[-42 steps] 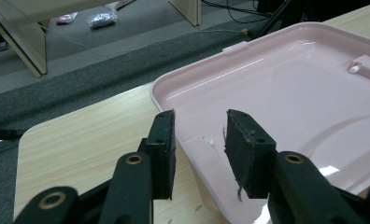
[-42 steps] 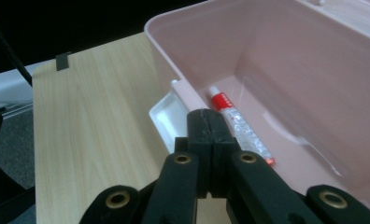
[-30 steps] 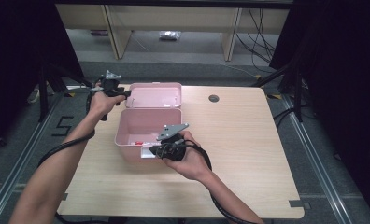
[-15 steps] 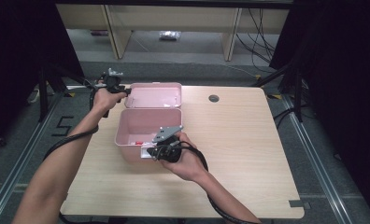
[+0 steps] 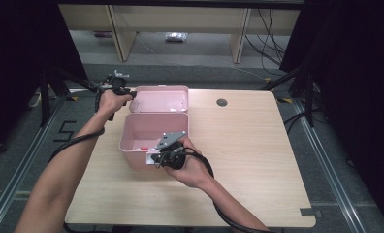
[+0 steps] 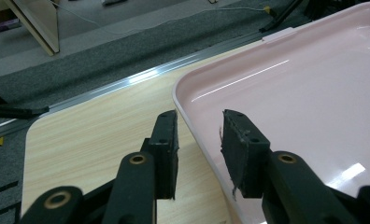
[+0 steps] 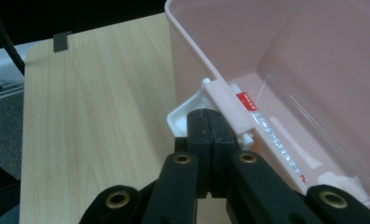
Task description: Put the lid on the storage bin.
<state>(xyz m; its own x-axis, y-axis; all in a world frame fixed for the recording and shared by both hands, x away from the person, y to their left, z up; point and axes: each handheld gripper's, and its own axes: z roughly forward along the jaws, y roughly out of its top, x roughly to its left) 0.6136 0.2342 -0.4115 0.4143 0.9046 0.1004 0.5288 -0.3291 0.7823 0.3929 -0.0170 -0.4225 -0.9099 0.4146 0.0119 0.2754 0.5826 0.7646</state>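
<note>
An open pink box (image 5: 132,156) stands on the table, and its lid (image 5: 163,99) lies flat behind it. My left gripper (image 5: 128,95) is at the lid's far left corner. Its jaws have just been closing and straddle the lid's rim (image 6: 192,109), one pad outside and one over the inside (image 6: 199,135), without pressing on it. My right gripper (image 5: 154,158) is shut, with its tips (image 7: 211,116) against the white latch (image 7: 227,100) on the box's front wall (image 7: 197,51). A clear tube with a red label (image 7: 267,128) lies inside the box.
The wooden table (image 5: 258,145) has a round cable hole (image 5: 222,102) at the back and a dark tape mark (image 5: 306,211) near its front right corner. Cables trail from both grippers. Wooden shelf legs (image 5: 241,34) stand on the floor beyond.
</note>
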